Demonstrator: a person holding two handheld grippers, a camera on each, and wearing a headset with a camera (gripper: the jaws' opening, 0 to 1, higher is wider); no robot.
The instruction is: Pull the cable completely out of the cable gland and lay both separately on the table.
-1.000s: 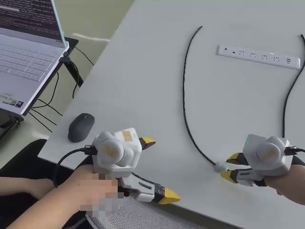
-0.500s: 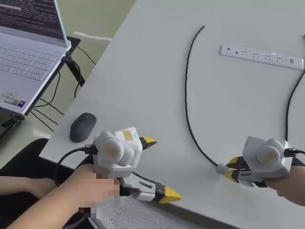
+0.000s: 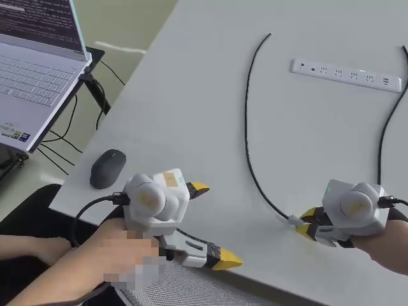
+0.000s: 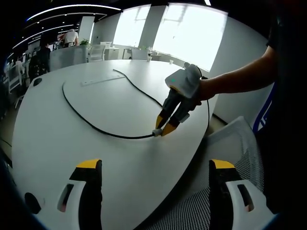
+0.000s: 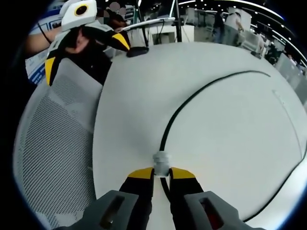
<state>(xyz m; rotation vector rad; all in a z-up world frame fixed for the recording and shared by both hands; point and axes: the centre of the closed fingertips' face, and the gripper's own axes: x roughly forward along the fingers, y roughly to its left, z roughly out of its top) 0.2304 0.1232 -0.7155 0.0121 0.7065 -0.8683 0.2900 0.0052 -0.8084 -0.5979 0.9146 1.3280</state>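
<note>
Right side, change noted. A second ago your right gripper [image 5: 162, 174] stood with its yellow tips well spread beside the small white plastic cable gland [image 5: 160, 164]. Now the tips are drawn close, one on each side of the thin black cable [image 3: 246, 127], just behind the gland. The right gripper view shows the short tail of the cable running back between the jaws. You cannot tell from it whether the pads actually press the cable or only bracket it.

The gland sits on the cable near the front edge of the pale grey table [image 3: 191, 95], touching the surface. The cable's long run curves away across the table toward the white power strip [image 3: 347, 75], well apart from it.

Left side, no real change. Your left gripper [image 3: 213, 224] hangs over the near table edge with its jaws spread wide and nothing between them. The gland is well apart from it, to its right. A dark oval computer mouse [image 3: 107, 169] lies near the table's left edge, clear of the work.

Reading: one end looks nearly secured, but the gland is not yet off the cable. The pull probably needs your second gripper on the gland or on the long run. Watch for the slim tail slipping from the pads if the hold is light.
</note>
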